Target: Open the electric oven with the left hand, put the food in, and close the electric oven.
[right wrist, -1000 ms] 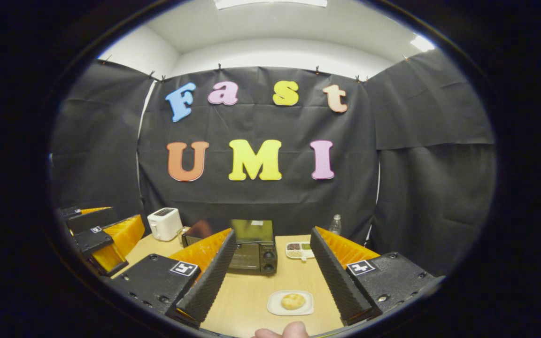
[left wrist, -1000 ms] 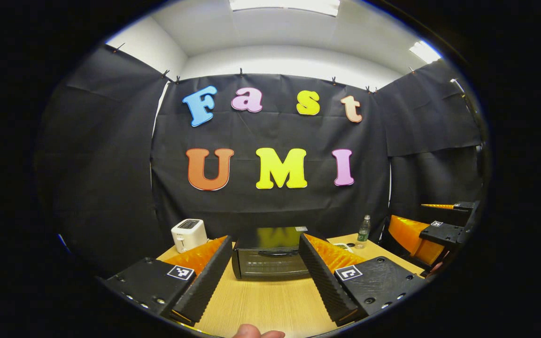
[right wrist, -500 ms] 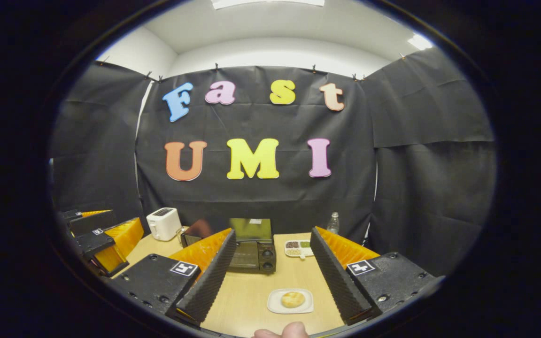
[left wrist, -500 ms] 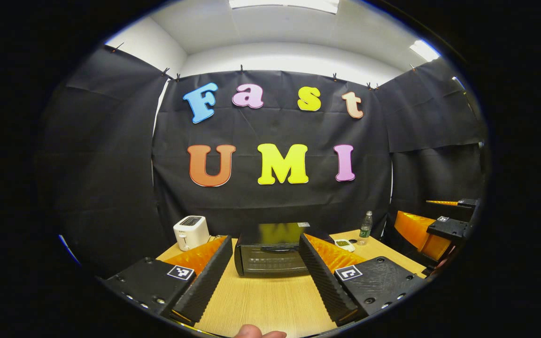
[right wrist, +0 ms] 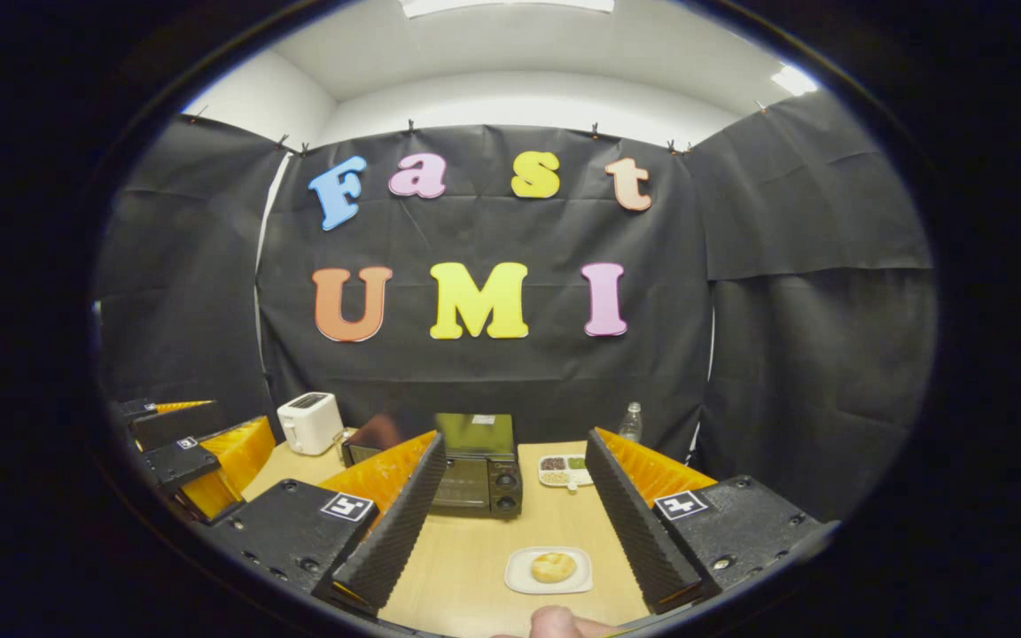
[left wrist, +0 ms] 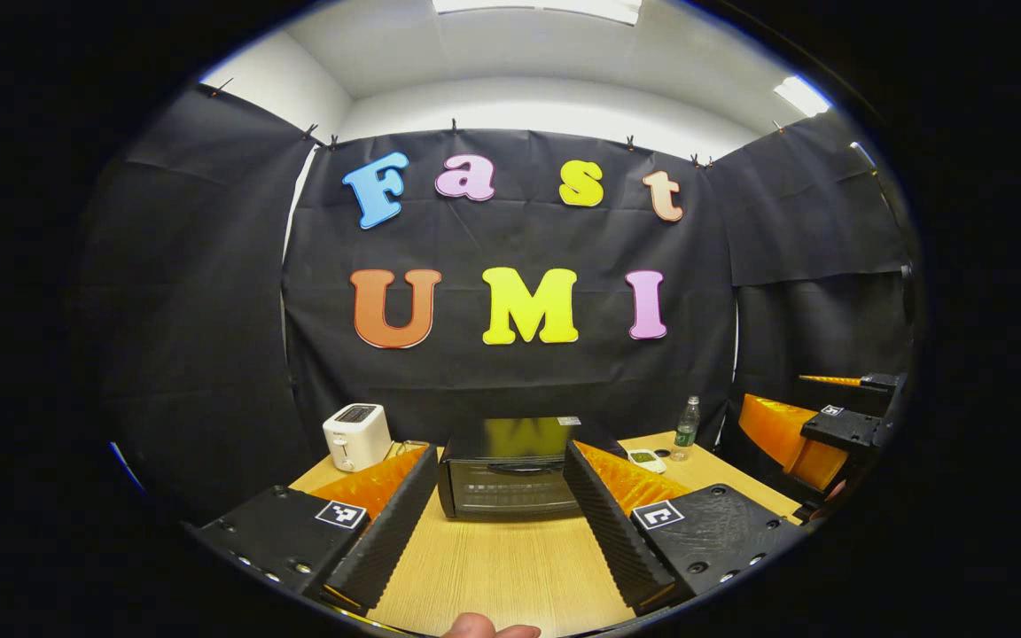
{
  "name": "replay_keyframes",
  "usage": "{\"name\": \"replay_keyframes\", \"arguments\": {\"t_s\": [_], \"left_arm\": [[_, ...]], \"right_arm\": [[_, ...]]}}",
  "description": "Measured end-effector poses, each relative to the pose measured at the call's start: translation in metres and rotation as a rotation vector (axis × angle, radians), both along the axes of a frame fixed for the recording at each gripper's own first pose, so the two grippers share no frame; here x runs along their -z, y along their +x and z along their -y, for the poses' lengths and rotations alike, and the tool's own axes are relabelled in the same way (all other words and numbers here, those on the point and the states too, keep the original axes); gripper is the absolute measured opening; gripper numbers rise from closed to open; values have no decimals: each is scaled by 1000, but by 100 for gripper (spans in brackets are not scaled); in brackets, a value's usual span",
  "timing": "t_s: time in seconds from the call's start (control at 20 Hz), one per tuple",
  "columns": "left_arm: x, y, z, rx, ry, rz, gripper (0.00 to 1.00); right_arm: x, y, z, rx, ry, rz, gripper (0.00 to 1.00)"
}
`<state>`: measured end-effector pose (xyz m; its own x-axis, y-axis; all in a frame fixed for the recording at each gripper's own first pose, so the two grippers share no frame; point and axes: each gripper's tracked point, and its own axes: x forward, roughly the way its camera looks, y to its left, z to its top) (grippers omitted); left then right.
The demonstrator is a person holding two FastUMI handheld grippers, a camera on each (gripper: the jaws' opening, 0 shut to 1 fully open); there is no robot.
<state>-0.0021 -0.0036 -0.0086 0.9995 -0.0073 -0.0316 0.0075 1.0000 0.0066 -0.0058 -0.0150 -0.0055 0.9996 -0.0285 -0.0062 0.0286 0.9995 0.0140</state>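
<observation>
Both grippers open wide, nothing held. Left gripper (left wrist: 497, 523) above table (left wrist: 510, 576), aimed at oven (left wrist: 510, 470), fingers apart either side of it in left gripper view, well short of door. Oven door shut, handle across top of door. Right gripper (right wrist: 515, 523) above bun (right wrist: 554, 567) on plate (right wrist: 519, 580), not touching. Plate near table front edge, oven behind it toward wall. Toaster (left wrist: 356, 437) left of oven, bottle (left wrist: 687, 429) right, small dish (right wrist: 564, 472) beside oven
</observation>
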Motion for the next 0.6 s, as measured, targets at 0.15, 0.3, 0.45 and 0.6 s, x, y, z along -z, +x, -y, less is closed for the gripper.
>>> {"name": "replay_keyframes", "arguments": {"t_s": [0.15,0.3,0.45,0.6], "left_arm": [[2,2,3,3,3,-5,93],[3,6,7,8,10,-15,93],[3,15,10,15,18,-29,93],[8,29,16,25,16,-44,93]], "right_arm": [[-1,0,4,8,-5,3,98],[1,3,10,13,4,-4,98],[1,9,18,27,16,-19,98],[-4,15,31,44,15,-17,98]]}}
